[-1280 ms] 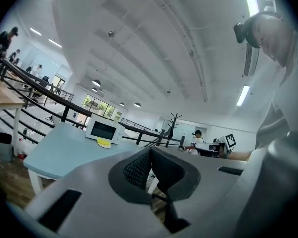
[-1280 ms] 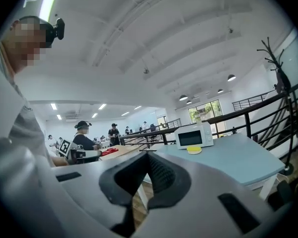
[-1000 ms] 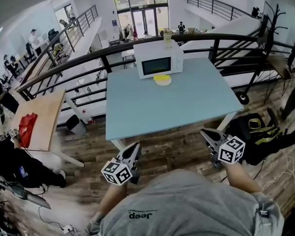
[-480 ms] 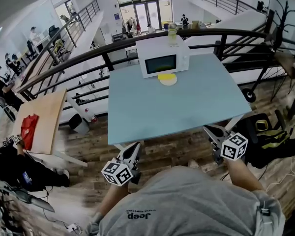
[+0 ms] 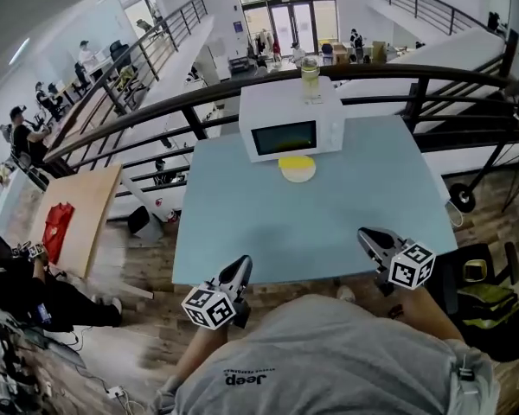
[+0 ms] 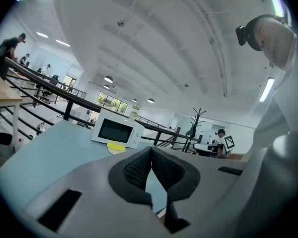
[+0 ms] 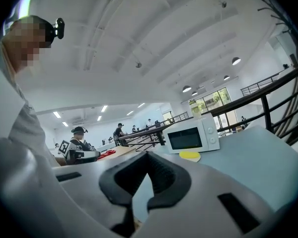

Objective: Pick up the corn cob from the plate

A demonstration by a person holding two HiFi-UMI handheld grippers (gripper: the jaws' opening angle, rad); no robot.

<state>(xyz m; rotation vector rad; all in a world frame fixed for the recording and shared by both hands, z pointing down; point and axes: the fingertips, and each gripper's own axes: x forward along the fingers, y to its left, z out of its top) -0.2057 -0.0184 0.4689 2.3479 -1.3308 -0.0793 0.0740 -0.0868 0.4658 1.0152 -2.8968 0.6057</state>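
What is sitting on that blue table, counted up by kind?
Microwave: 1
Plate: 1
Corn cob: 1
Clear cup, on top of the microwave: 1
Total: 4

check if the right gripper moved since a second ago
Yes. The right gripper came forward: earlier short of the blue table, its tips now overlap the near edge.

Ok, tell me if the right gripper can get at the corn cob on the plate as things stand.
Probably yes, after a reach. Bare table lies between the right gripper and the plate with the corn cob, far off by the microwave; its jaws are shut and must open first.
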